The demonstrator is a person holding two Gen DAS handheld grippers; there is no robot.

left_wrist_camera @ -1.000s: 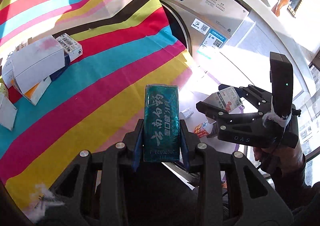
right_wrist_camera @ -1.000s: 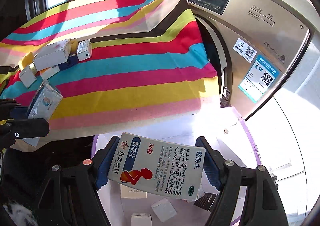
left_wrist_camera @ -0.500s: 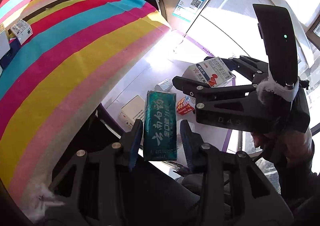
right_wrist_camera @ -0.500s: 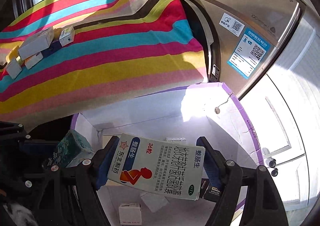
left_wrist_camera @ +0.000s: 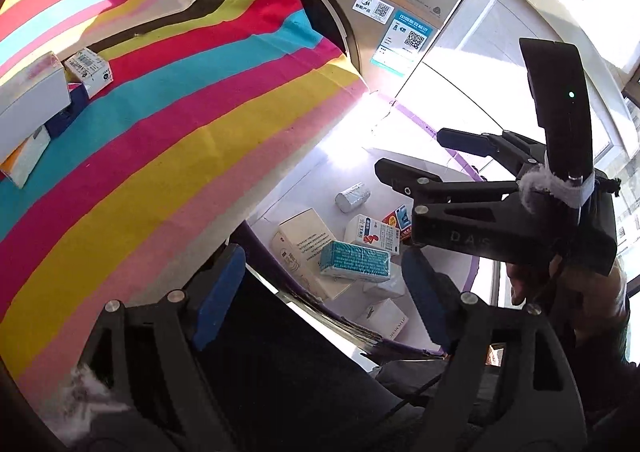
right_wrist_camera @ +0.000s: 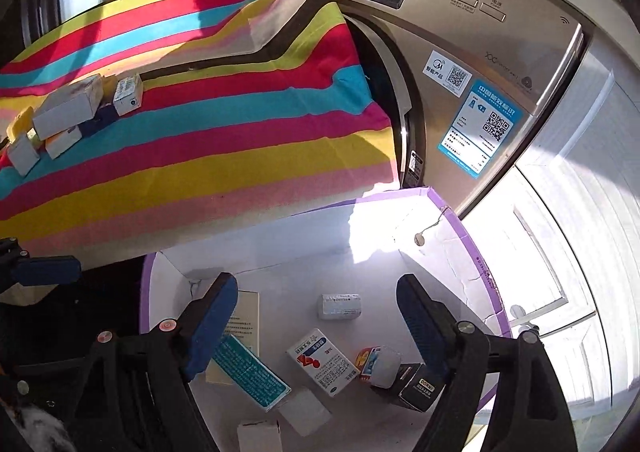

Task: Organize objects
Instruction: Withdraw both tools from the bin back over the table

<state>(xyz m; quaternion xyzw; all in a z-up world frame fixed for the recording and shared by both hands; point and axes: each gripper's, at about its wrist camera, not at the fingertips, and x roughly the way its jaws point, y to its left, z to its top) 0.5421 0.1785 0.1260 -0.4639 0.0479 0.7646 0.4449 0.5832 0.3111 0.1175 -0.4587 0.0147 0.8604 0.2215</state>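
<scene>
Both grippers hang open and empty over a purple-rimmed white bin. The teal box lies inside the bin; it also shows in the right wrist view. The white-and-blue medicine box lies beside it, also in the left wrist view. My left gripper is above the bin's near rim. My right gripper is over the bin's middle, and it shows in the left wrist view at the right. Several other small boxes lie in the bin.
A striped cloth covers the surface to the left, with several boxes at its far left, also in the left wrist view. A washing machine stands behind the bin. A small white bottle lies in the bin.
Both grippers opened. The teal box dropped from my left gripper and the white-and-blue box from my right gripper; both now lie in the bin.
</scene>
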